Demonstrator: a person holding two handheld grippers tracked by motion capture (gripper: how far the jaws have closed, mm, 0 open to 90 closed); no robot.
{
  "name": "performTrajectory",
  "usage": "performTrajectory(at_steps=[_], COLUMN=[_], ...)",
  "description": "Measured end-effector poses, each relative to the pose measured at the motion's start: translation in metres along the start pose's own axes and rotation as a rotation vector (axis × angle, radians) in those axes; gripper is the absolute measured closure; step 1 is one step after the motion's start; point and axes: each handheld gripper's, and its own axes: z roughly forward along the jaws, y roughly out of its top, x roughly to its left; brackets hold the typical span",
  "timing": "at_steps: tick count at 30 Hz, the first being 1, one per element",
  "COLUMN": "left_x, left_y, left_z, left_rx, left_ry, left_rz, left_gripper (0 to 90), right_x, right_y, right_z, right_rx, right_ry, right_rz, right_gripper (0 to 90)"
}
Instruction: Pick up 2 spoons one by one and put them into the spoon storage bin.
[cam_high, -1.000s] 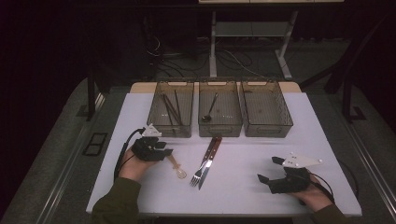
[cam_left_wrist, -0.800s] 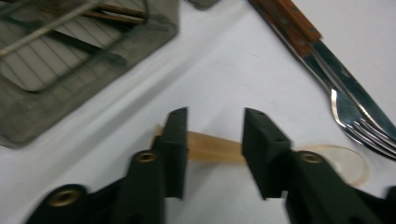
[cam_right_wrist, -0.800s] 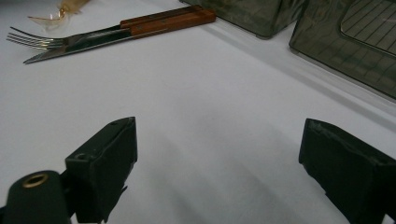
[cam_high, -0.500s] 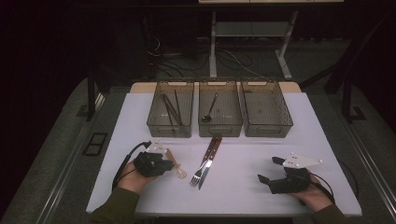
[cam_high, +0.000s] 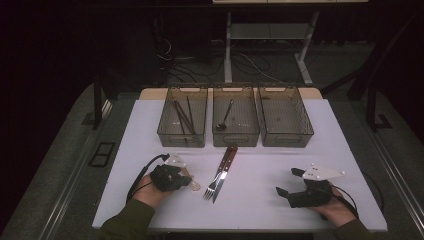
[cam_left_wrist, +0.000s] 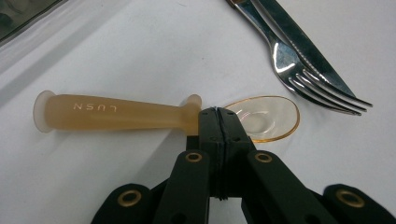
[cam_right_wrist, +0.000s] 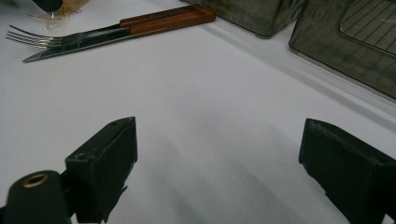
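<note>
Looking down on the white worktop (cam_high: 125, 150), we see our left gripper (cam_left_wrist: 218, 122) with its jaws pressed together at the neck of an amber plastic spoon (cam_left_wrist: 116, 112), where handle meets clear bowl. The spoon lies flat on the worktop, and we cannot tell whether the jaws actually pinch it or just sit closed against it. Just beside the bowl lie a fork (cam_left_wrist: 289, 63) and a knife (cam_left_wrist: 303, 46), side by side with wooden handles. Our right gripper (cam_right_wrist: 219, 172) rests well apart on the right, jaws spread wide over bare worktop, holding nothing. Three smoky bins (cam_high: 236, 142) stand in a row at the far edge.
</note>
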Motion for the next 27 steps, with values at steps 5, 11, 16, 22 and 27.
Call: performTrajectory(at_steps=[5,11,16,22,27], left_x=[0.0,0.001,0.002,0.005,0.009], left_y=[0.002,0.008,0.015,0.024,0.033], left_z=[0.004,0.01,0.016,0.022,0.029], left_rx=[-0.018,-0.018,-0.019,-0.027,-0.035], left_ry=[-0.004,-0.004,0.011,0.021,0.035], left_rz=[-0.015,-0.011,0.002,0.003,-0.001], left_gripper=[89.1,89.2,89.2,89.2,89.3], right_x=[0.0,0.0,0.0,0.0,0.0], right_y=[0.0,0.0,0.0,0.0,0.0], right_z=[0.0,0.0,0.0,0.001,0.001], right_rx=[0.0,0.003,0.003,0.006,0.005], right_ry=[-0.001,-0.002,-0.001,-0.001,0.0], right_rz=[-0.003,0.001,0.0,0.001,-0.004], right_gripper=[11.7,11.7,11.7,11.7,11.7])
